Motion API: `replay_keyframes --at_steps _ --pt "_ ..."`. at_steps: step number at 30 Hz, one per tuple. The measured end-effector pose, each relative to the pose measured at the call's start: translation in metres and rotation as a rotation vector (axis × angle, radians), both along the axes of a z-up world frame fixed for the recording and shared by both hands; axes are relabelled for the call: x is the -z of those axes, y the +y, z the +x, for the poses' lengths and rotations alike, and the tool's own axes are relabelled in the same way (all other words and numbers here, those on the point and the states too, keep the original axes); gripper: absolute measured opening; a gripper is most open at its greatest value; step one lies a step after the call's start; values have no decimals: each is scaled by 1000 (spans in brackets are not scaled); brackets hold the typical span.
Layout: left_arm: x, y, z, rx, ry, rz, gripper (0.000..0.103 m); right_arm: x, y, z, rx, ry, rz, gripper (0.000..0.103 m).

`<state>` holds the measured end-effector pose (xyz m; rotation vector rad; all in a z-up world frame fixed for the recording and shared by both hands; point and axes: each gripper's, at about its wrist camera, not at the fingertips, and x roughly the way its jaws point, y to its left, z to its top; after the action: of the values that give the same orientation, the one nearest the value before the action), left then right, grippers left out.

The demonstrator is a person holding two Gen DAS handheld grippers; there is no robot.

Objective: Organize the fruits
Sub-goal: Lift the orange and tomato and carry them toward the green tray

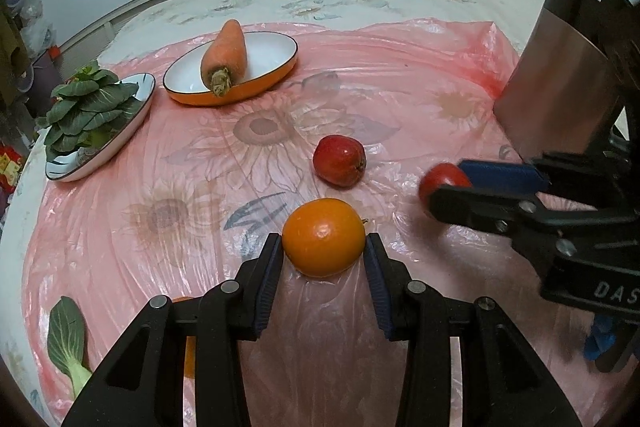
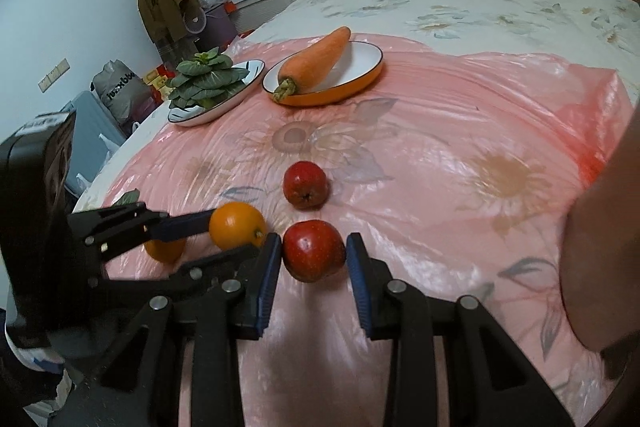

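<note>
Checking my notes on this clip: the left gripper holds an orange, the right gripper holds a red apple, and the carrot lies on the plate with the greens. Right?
One error: the carrot lies in the orange dish, not with the greens, which have their own plate; the right wrist view shows it. Left gripper on orange and right gripper on apple stand.

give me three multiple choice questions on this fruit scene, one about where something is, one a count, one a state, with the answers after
1. Where does the carrot lie?
A. in the orange-rimmed dish
B. on the plate of greens
C. on the pink sheet

2. How many red fruits show in the right wrist view?
A. one
B. two
C. three

3. What is the left tool doing?
A. open over nothing
B. shut on the orange
C. shut on the carrot

Answers: 1 A, the carrot rests across that dish; 2 B, one red fruit sits between the right tool pads and another red fruit lies beyond; 3 B, both pads press the orange's sides.
</note>
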<state>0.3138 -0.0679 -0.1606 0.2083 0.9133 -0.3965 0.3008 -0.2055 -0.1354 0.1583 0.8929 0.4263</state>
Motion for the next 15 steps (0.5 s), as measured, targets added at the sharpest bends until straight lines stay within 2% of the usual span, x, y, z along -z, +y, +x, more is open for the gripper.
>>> replay_keyframes --at_steps 15 --pt "-41 -2 -23 15 -47 9 36 -23 -20 -58 46 -6 -5 46"
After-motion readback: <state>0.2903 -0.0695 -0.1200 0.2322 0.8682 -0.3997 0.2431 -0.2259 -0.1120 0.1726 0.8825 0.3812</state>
